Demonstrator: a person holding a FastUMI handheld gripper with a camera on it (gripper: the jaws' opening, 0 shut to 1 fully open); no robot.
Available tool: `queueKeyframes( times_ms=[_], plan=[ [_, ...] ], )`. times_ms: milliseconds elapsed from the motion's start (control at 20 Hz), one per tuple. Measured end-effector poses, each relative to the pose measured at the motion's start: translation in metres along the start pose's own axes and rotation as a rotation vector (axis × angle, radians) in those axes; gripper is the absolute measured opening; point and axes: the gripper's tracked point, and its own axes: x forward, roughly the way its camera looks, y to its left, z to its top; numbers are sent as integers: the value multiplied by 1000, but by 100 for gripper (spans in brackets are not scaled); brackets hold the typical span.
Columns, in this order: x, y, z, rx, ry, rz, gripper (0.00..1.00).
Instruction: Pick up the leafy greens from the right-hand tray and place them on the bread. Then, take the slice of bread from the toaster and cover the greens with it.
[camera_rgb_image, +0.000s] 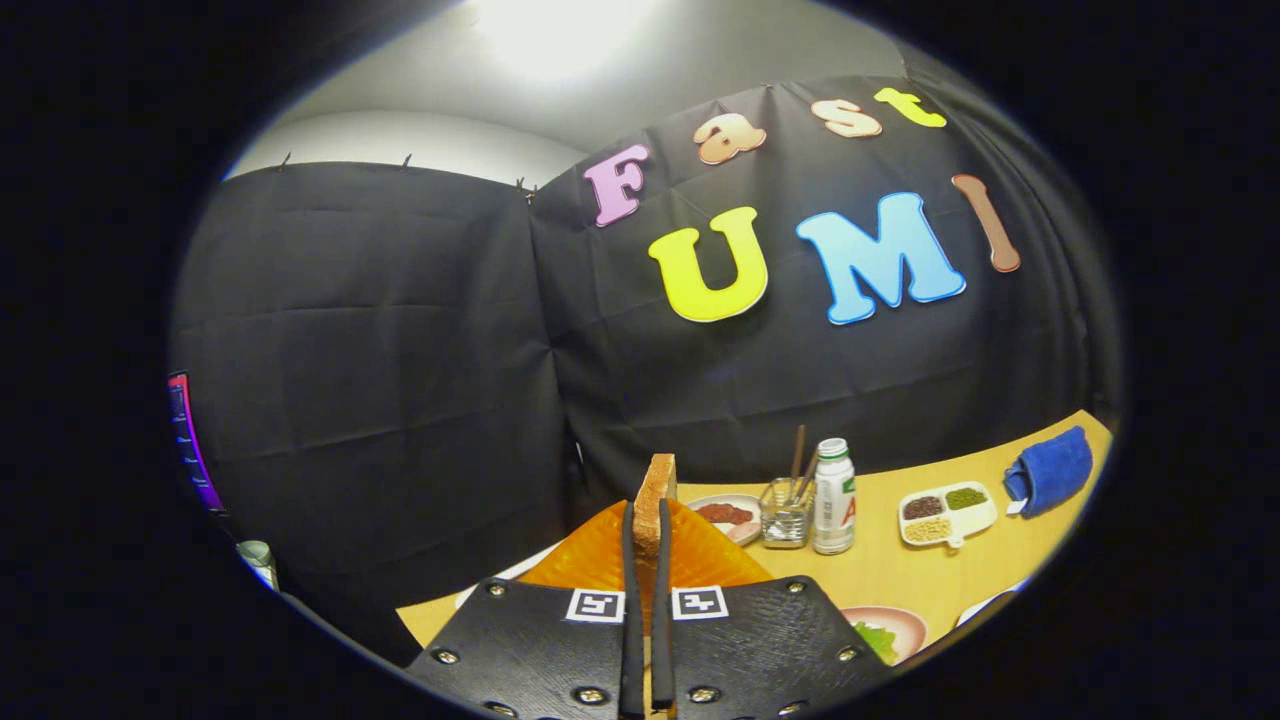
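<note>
The gripper (647, 560) fingers clamp an upright slice of bread (656, 500) above the orange toaster (600, 560) on the wooden surface (900, 570).

Black creased cloth (400, 350) pinned along its top edge forms the booth's two walls, meeting at a far corner. A pale wall (420, 135) rises behind under bright overhead light (545, 35). A wooden table (900, 570) runs to the right.

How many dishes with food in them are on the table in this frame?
3. A round plate of reddish food lies beyond the gripper, which is shut on a bread slice; a divided tray sits beside the bottle; a greens plate is nearest. The gripper may hide others.
</note>
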Motion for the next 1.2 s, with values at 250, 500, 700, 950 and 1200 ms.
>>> queueKeyframes(
  times_ms=[250,500,700,950,1200],
  plan=[
    [-30,-74,-38,3,81,-143,3],
    [-60,-133,-66,-55,130,-292,3],
    [-69,-146,-85,-126,155,-346,3],
    [-58,-115,-114,-119,197,-275,3],
    [-41,-84,-157,-78,294,-185,3]
  ],
)
